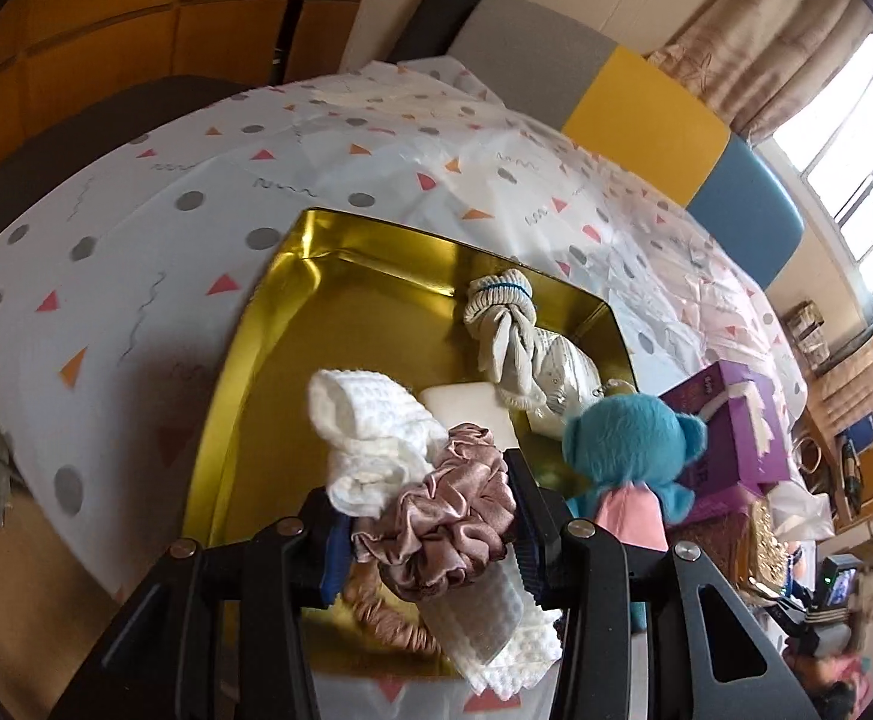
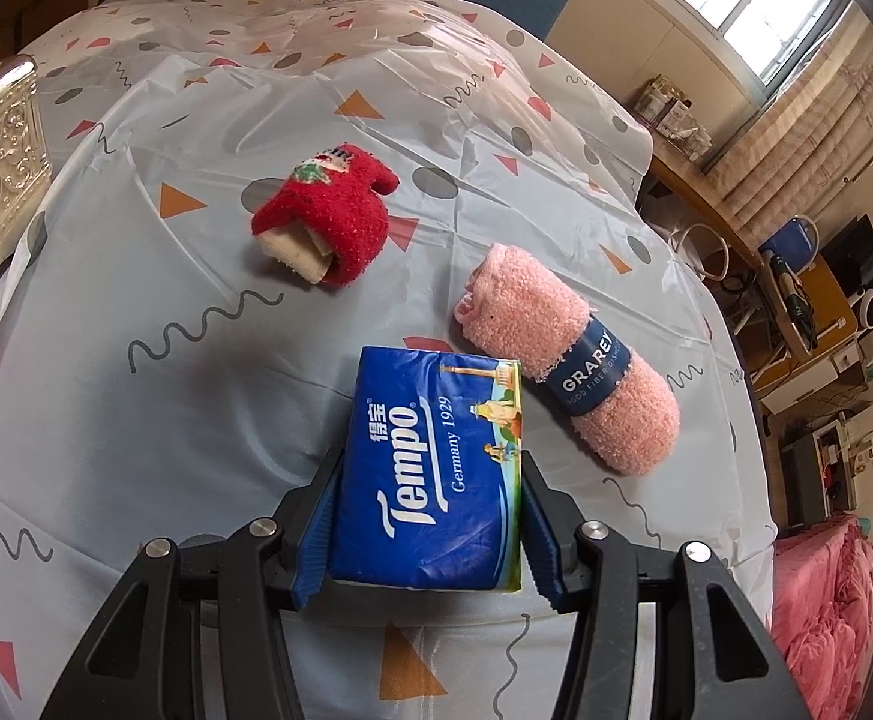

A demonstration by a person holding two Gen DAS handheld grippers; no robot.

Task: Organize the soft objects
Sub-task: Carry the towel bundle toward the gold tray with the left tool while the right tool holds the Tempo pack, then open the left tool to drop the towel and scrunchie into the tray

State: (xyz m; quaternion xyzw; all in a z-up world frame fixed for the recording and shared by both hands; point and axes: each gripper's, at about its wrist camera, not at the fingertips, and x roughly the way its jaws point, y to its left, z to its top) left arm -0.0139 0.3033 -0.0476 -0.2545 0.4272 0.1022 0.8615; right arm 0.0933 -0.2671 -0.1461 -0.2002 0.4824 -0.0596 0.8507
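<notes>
- Left gripper (image 1: 430,534) is pinching the pink scrunchie (image 1: 442,516), hanging it low over the gold tray (image 1: 268,396), likely for a drop among the soft things gathered ahead.
- Right gripper (image 2: 424,516) is clamping the Tempo tissue pack (image 2: 430,468) by its sides; the red sock (image 2: 328,222) and pink rolled cloth (image 2: 568,348) are waiting ahead on the table.
</notes>
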